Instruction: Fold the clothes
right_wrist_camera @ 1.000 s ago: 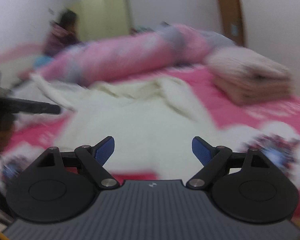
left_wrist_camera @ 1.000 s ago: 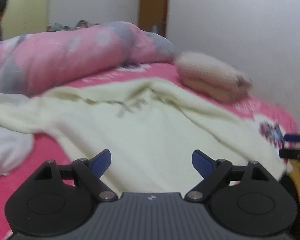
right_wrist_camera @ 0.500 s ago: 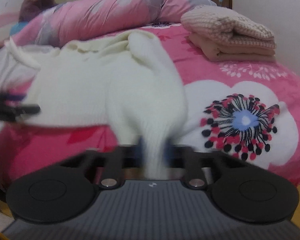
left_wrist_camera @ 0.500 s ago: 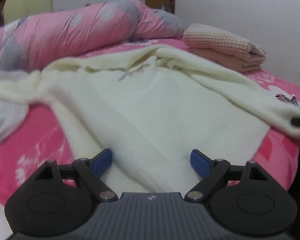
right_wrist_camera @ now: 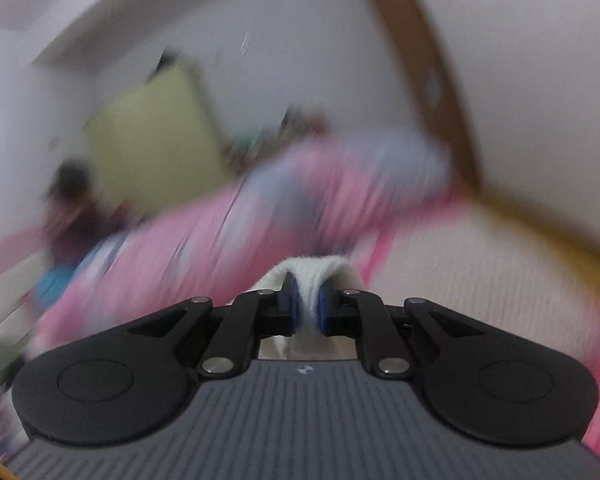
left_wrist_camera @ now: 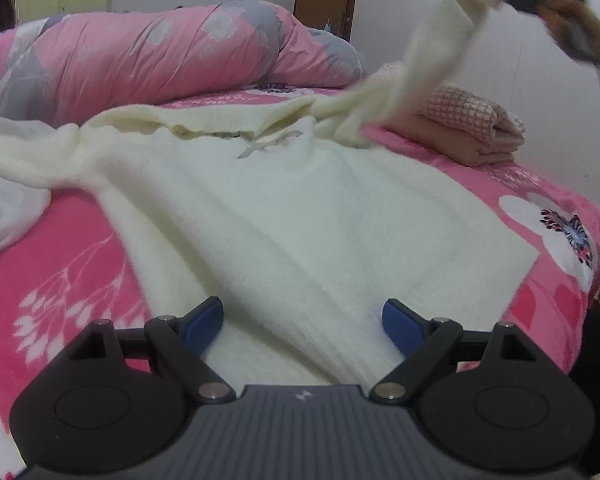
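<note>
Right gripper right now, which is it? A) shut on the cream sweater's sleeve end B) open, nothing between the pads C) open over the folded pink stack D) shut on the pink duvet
A: in the right wrist view the right gripper has its blue pads pressed on the cream sleeve; the left wrist view shows that sleeve lifted off the cream sweater.

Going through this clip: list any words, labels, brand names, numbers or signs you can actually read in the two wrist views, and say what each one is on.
No readable words or numbers in either view.
Small pale logo mark, no letters: on the left gripper body and on the right gripper body.
Grey stitched mark near the collar of the cream sweater: too blurred to read.
Pink bedspread: flower and branch patterns only, no text.
The right wrist view is otherwise smeared with motion blur; nothing legible.
</note>
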